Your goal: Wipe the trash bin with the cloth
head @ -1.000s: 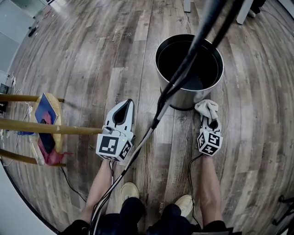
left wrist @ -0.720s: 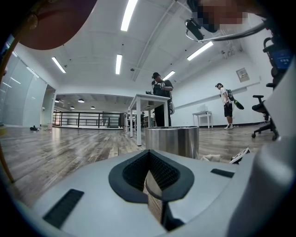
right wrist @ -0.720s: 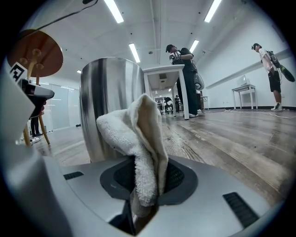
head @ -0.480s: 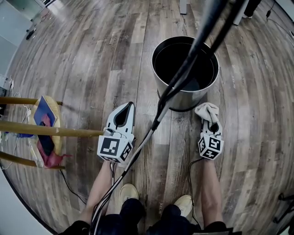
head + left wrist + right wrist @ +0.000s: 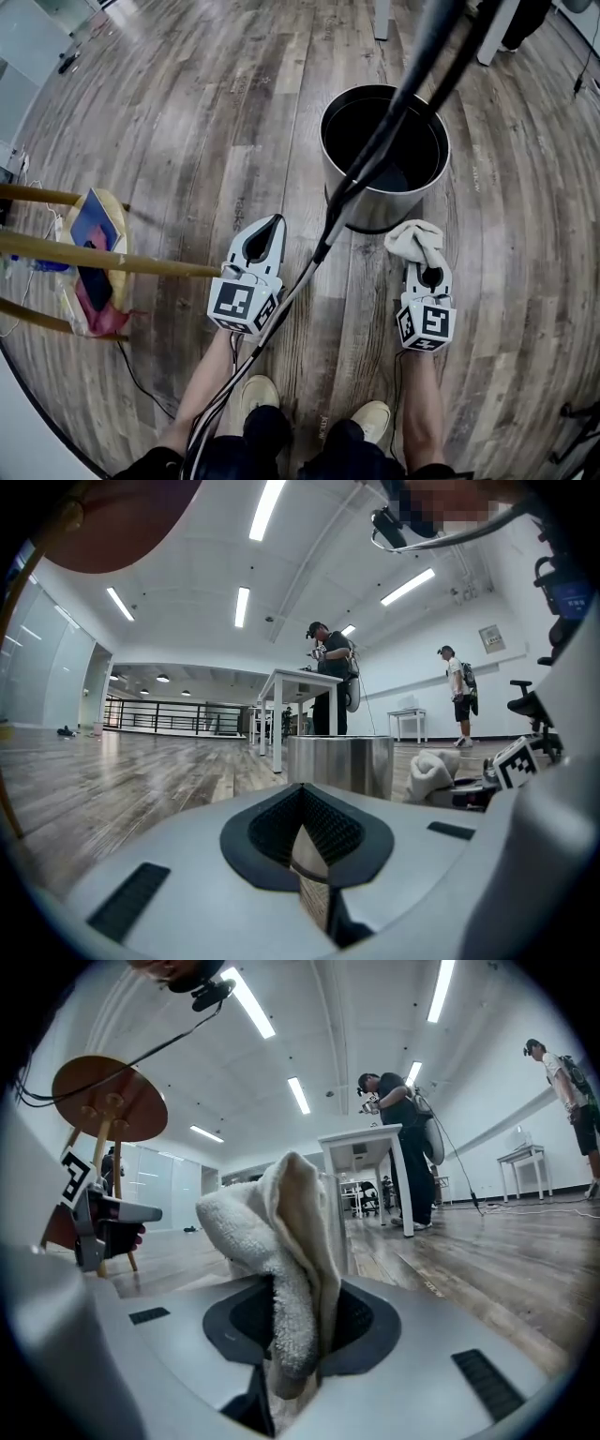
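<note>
Stainless, round open-topped trash bin (image 5: 367, 210) stands upright on the grey-brown plank floor (image 5: 187, 141) in the head view, ahead of both tools. We see the right gripper (image 5: 427, 266) low at the bin's near right side, a crumpled off-white terry cloth (image 5: 415, 241) bunched at its tip. The cloth lies just beside the bin's wall; we cannot tell whether it touches. The left gripper (image 5: 270, 228) points forward, well apart from the bin, its tip drawn to a point.

Left gripper view: the left gripper (image 5: 302, 795) has its jaws together at the tips, with nothing between them. The bin (image 5: 339, 761) stands ahead, with the cloth (image 5: 431, 772) to its right.

Right gripper view: the right gripper (image 5: 298, 1321) is clamped on the cloth (image 5: 281, 1241). A thick fold sits pinched between the jaws and stands up past them, filling the centre of the view.
</note>
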